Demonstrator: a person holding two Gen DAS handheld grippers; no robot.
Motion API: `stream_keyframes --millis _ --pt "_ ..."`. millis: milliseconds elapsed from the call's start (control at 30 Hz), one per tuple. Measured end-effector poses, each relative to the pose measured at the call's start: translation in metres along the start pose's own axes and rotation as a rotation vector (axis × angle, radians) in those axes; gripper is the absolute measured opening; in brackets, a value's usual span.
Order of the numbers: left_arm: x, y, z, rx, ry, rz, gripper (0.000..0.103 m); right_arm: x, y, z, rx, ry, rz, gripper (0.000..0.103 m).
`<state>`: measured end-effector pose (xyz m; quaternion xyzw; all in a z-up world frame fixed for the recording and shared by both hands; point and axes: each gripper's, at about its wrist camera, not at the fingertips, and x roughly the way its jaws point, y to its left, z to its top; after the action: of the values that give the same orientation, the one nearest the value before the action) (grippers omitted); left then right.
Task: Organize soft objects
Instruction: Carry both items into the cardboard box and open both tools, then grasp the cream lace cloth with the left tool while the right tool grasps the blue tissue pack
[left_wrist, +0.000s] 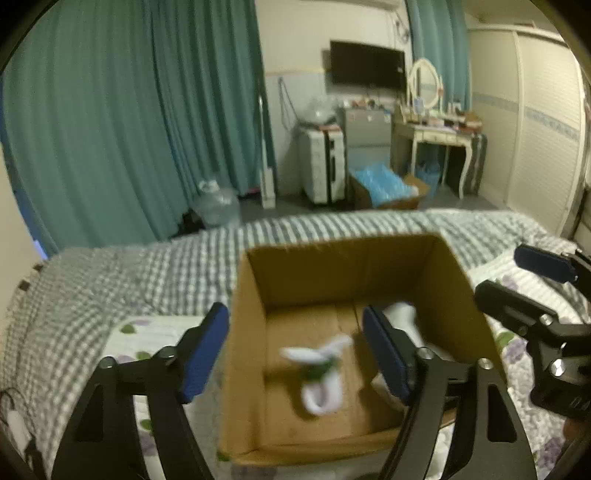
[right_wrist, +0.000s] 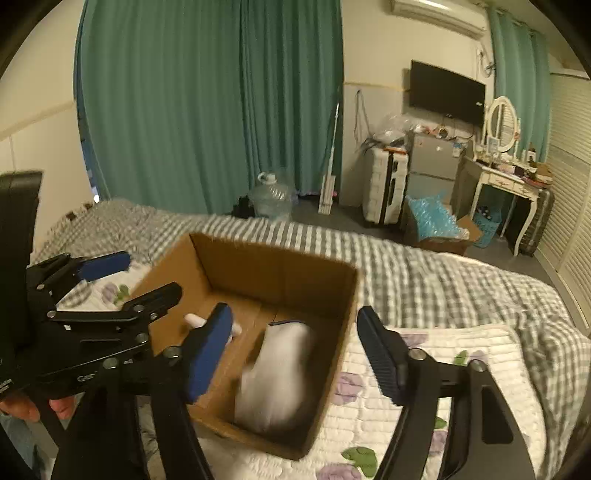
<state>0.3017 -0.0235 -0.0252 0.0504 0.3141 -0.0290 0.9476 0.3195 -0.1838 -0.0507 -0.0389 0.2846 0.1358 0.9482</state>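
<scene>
An open cardboard box (left_wrist: 303, 266) (right_wrist: 273, 266) stands on the bed. Inside it lie a small white soft toy with green on it (left_wrist: 321, 373), blurred, and a larger white soft object (right_wrist: 277, 376) (left_wrist: 404, 319) on the box's right side. My left gripper (left_wrist: 293, 349) is open and empty above the box; it also shows in the right wrist view (right_wrist: 133, 275) at the left. My right gripper (right_wrist: 295, 350) is open and empty over the box's right wall; it also shows in the left wrist view (left_wrist: 517, 273) at the right.
The bed has a grey checked blanket (left_wrist: 147, 273) and a white floral quilt (right_wrist: 443, 369). Beyond it are teal curtains (left_wrist: 129, 110), a water jug (right_wrist: 269, 197), a suitcase (right_wrist: 384, 184), a box of blue packing (right_wrist: 436, 221) and a dressing table (right_wrist: 509, 177).
</scene>
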Motion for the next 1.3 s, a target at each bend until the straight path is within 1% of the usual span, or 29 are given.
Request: stream_keyframes --millis 33,100,167,200,233,267,333,400,433,533,633,733,833,900,1000,1033,1100,1200,1233,1300 --pt "-0.011 0.000 0.002 0.001 -0.013 0.004 0.081 -0.013 0.000 0.004 -0.003 -0.011 -0.002 0.073" --pt "-0.035 0.002 0.007 0.002 -0.037 0.019 0.081 -0.036 0.002 0.013 -0.019 -0.032 -0.013 0.081" --pt "-0.061 0.003 0.011 0.007 -0.065 0.028 0.085 -0.067 0.005 0.021 -0.036 -0.069 -0.031 0.085" --pt "-0.075 0.004 0.012 0.009 -0.080 0.035 0.093 -0.086 0.007 0.026 -0.044 -0.085 -0.035 0.089" --pt "-0.089 0.007 0.014 0.005 -0.097 0.049 0.101 -0.101 0.007 0.030 -0.053 -0.092 -0.030 0.090" --pt "-0.106 0.009 0.014 -0.002 -0.118 0.067 0.103 -0.113 0.010 0.032 -0.060 -0.099 -0.025 0.092" --pt "-0.140 0.011 0.013 -0.015 -0.172 0.096 0.103 -0.143 0.017 0.038 -0.084 -0.112 -0.028 0.096" --pt "-0.168 0.012 0.012 -0.023 -0.202 0.112 0.103 -0.173 0.024 0.042 -0.119 -0.125 -0.044 0.103" --pt "-0.178 0.012 0.011 -0.028 -0.209 0.115 0.103 -0.185 0.027 0.043 -0.133 -0.131 -0.047 0.103" --pt "-0.207 0.011 0.002 -0.028 -0.216 0.103 0.103 -0.220 0.034 0.038 -0.164 -0.127 -0.011 0.103" --pt "-0.221 0.008 -0.014 -0.032 -0.199 0.088 0.103 -0.232 0.044 0.022 -0.203 -0.075 0.028 0.103" --pt "-0.222 0.001 -0.035 -0.033 -0.167 0.087 0.103 -0.224 0.049 -0.003 -0.248 -0.007 0.037 0.103" --pt "-0.207 -0.001 -0.062 -0.074 -0.090 0.065 0.103 -0.205 0.051 -0.036 -0.270 0.051 0.044 0.103" --pt "-0.191 -0.002 -0.084 -0.114 -0.032 0.054 0.103 -0.184 0.050 -0.061 -0.281 0.101 0.067 0.103" --pt "-0.166 -0.010 -0.121 -0.153 0.059 0.067 0.103 -0.147 0.048 -0.095 -0.271 0.191 0.105 0.103" --pt "-0.157 -0.012 -0.131 -0.157 0.086 0.068 0.103 -0.132 0.047 -0.108 -0.248 0.235 0.120 0.103" --pt "-0.141 -0.016 -0.153 -0.172 0.133 0.081 0.102 -0.109 0.043 -0.124 -0.196 0.294 0.156 0.103" --pt "-0.120 -0.019 -0.179 -0.193 0.212 0.089 0.102 -0.078 0.044 -0.150 -0.214 0.336 0.155 0.103" --pt "-0.116 -0.017 -0.185 -0.202 0.227 0.094 0.102 -0.067 0.044 -0.157 -0.218 0.352 0.161 0.103" --pt "-0.106 -0.016 -0.199 -0.231 0.267 0.111 0.102 -0.050 0.040 -0.167 -0.198 0.384 0.168 0.103"
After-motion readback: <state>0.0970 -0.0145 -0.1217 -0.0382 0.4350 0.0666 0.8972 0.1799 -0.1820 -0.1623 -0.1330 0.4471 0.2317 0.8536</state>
